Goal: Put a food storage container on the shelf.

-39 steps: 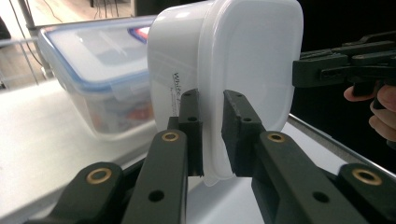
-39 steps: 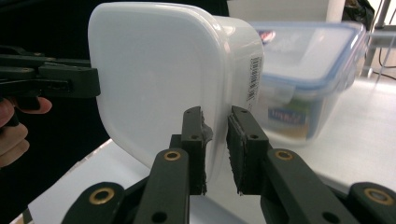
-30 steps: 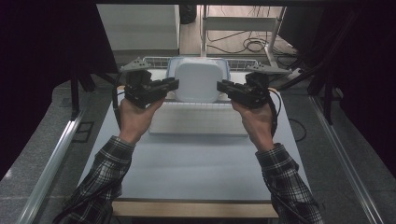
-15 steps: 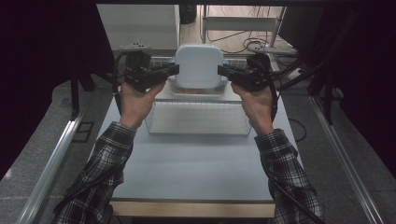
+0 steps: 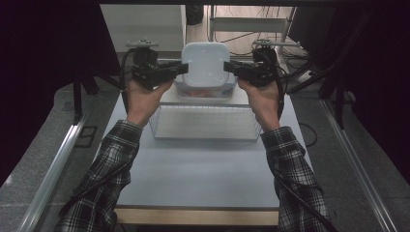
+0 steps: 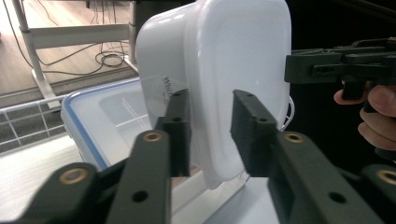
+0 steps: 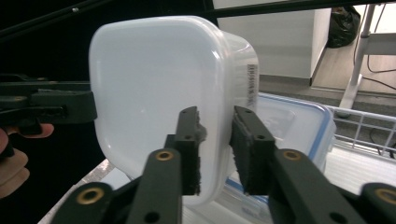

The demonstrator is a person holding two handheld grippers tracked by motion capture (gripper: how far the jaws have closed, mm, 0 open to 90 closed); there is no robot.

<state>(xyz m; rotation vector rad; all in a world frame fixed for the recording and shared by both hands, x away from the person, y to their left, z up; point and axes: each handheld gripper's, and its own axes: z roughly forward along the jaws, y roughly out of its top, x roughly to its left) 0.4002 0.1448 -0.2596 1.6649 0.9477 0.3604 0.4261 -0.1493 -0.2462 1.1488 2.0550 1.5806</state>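
A white plastic container [image 5: 205,63] is tipped up on edge, its broad face toward the high camera, above a clear lidded box [image 5: 205,92]. My left gripper [image 5: 183,69] has the container's left rim between its jaws and my right gripper [image 5: 227,67] has the right rim. In the left gripper view the pads [image 6: 180,126] bracket the rim of the container [image 6: 233,60]. The right gripper view shows the container [image 7: 154,84] pinched the same way by my right gripper [image 7: 215,140]. Both pairs of jaws have just been opening slightly, the rim still between them.
The lidded box has a blue seal [image 6: 77,126] and sits at the back of a white wire basket [image 5: 205,123] on the pale table [image 5: 203,174]. Cables and desk legs lie on the floor beyond. Dark curtains flank the table.
Both hands have carried the white container up and away from me, and it has tipped more upright. The box beneath it has stayed in place.
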